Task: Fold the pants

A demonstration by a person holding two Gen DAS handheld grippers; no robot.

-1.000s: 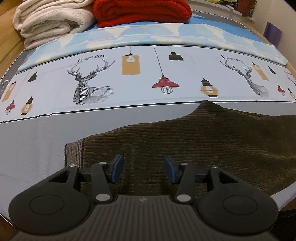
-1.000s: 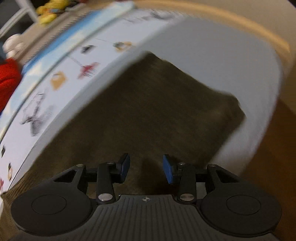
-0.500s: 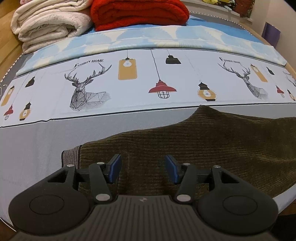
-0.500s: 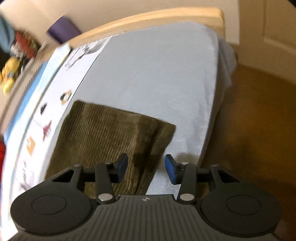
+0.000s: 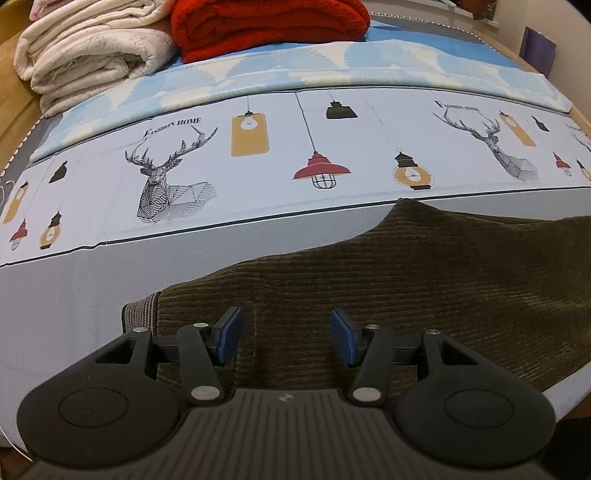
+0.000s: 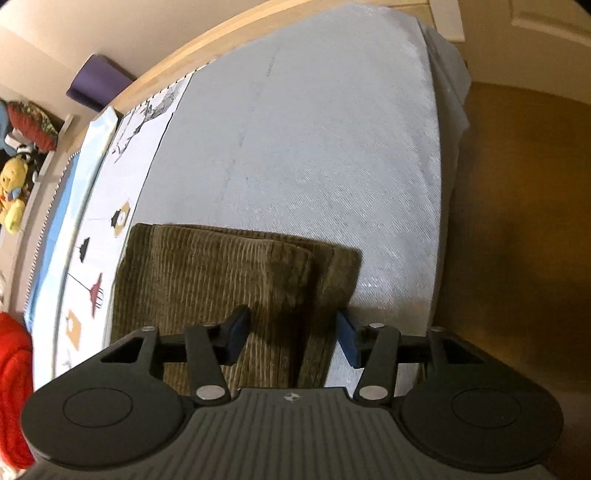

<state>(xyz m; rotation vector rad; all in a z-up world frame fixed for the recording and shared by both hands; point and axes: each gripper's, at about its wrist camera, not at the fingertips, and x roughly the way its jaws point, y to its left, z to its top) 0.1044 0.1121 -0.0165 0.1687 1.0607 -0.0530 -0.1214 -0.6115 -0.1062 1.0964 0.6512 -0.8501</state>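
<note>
Left wrist view: olive-brown corduroy pants (image 5: pixel 424 280) lie flat across the near grey part of the bed (image 5: pixel 74 295), waistband end at left, just short of the printed deer-and-lamp sheet (image 5: pixel 258 155). Folded cream blanket (image 5: pixel 92 55) and red blanket (image 5: pixel 269 26) sit well behind. Left gripper (image 5: pixel 286 334) hovers over the waistband area, jaws about half open, nothing between the pads.

Right wrist view: right gripper (image 6: pixel 291 336) sits at the leg-cuff end of the pants (image 6: pixel 221 277), where two leg layers overlap near the bed edge. Jaws are closing; cuff fabric lies between them, pads not yet pressing.

Judgement: grasp step ahead of a lengthwise fold. Next: right pinches both cuff layers, left takes the waistband, then carry one end over the other.
</note>
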